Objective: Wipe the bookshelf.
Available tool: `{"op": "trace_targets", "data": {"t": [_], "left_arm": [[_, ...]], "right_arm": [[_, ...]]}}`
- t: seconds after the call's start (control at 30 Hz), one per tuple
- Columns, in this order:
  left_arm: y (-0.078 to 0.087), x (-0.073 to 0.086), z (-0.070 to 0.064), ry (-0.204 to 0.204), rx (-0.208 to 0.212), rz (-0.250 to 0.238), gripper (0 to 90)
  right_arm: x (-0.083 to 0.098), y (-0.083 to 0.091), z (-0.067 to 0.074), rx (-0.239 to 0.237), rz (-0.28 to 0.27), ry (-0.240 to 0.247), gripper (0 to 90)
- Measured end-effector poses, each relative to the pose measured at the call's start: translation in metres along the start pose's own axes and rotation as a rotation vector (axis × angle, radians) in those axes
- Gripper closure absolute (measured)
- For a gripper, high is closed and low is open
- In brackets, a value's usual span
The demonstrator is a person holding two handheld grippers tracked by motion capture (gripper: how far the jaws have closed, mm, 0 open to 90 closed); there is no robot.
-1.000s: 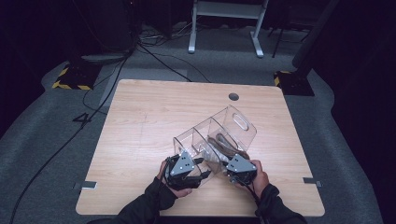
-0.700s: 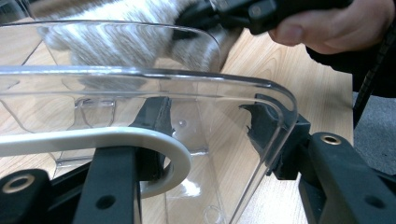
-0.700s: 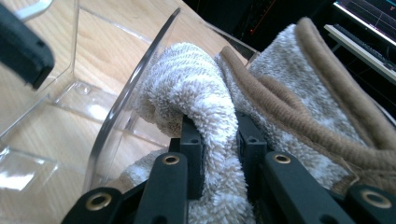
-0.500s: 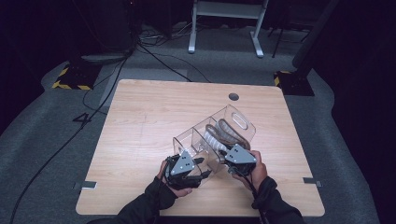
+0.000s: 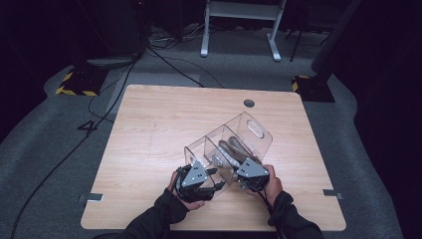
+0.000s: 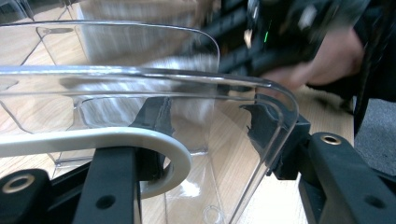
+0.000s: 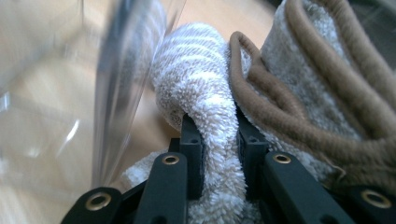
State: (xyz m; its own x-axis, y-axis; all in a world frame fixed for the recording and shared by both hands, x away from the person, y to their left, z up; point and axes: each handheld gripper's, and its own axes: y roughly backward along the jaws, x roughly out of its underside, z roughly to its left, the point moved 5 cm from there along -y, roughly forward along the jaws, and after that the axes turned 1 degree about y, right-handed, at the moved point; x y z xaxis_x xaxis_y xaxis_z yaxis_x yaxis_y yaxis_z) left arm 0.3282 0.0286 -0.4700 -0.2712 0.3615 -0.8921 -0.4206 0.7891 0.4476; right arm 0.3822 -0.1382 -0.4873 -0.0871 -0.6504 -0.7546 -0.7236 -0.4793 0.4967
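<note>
Over at the clear plastic divided organizer (image 5: 229, 144): right claw (image 7: 218, 140) now pushed deeper, pinching striped fluffy sock (image 7: 201, 88); left claw (image 6: 205, 135) clamping organizer's end wall, steadying for stowing.

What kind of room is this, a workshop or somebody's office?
Probably a lab or studio set up for recording: a bare wooden table on grey carpet, loose cables, and hazard-striped stand feet in a darkened room.

We see a light wood table (image 5: 164, 129) with a round dark cable hole (image 5: 249, 103) near its far edge. Grey carpet (image 5: 54, 149) surrounds it, with black cables (image 5: 112, 97) trailing across. A white frame stand (image 5: 239, 27) sits beyond, hazard-striped black-yellow bases (image 5: 74, 84) at far left and right, and tape marks (image 5: 94, 197) beside the near corners.
</note>
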Motion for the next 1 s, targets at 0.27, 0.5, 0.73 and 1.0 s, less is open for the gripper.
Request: {"op": "trace_targets", "data": {"t": [0.27,0.5,0.73,1.0], "left_arm": [[0.000,0.000,0.000,0.002,0.002,-0.003,49.2],[0.000,0.000,0.000,0.002,0.003,-0.003,49.2],[0.000,0.000,0.000,0.002,0.003,-0.003,49.2],[0.000,0.000,0.000,0.000,0.001,-0.004,49.3]], "right_arm": [[-0.037,0.010,-0.016,0.061,-0.089,0.024,77.1],[-0.026,-0.015,-0.010,0.024,-0.012,0.035,77.0],[-0.016,-0.021,-0.005,0.002,0.018,0.048,77.1],[0.020,-0.019,0.011,-0.083,0.101,0.018,77.1]]}}
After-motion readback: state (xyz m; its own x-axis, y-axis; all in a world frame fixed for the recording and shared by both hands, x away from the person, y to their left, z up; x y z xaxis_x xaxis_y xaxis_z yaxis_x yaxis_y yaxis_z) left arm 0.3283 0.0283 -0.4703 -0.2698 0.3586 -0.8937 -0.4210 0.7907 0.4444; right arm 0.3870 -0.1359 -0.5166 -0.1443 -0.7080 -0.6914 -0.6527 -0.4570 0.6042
